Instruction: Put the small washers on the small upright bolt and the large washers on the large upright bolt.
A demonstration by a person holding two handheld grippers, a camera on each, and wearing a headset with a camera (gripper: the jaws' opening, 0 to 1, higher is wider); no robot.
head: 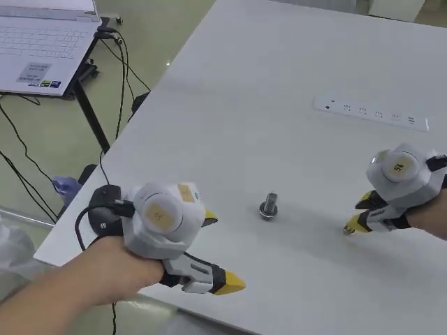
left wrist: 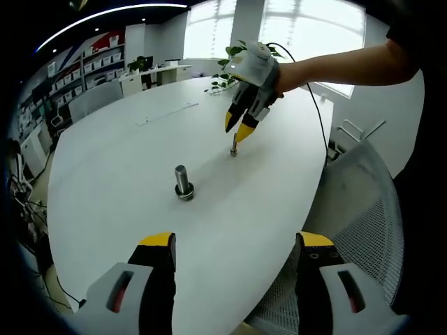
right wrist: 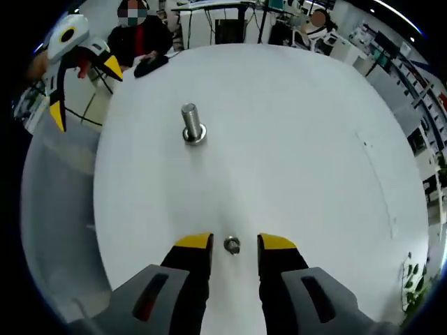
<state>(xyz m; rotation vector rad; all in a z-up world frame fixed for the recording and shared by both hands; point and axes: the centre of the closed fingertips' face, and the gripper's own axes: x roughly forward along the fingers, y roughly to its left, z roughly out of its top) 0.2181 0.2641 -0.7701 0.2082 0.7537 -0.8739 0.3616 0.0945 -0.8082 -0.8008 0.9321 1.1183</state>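
The large upright bolt (head: 269,206) (left wrist: 183,183) (right wrist: 192,127) stands mid-table with a wider metal ring at its base. To its right is the small upright bolt (head: 347,230) (left wrist: 234,146) (right wrist: 231,245). My right gripper (head: 358,213) (right wrist: 235,242) points down at the table and is open, its yellow tips on either side of the small bolt with a gap on each side. My left gripper (head: 222,251) (left wrist: 237,241) hovers open and holds nothing at the near table edge, aimed toward the large bolt. In the left gripper view the right gripper (left wrist: 241,125) hangs over the small bolt.
A white power strip (head: 370,113) lies at the far right of the white table (head: 244,105). A black device with a cable (head: 103,209) rests at the near left corner. A laptop (head: 42,42) stands on a stand beyond the table's left edge. A mesh chair (left wrist: 363,209) sits beside the table.
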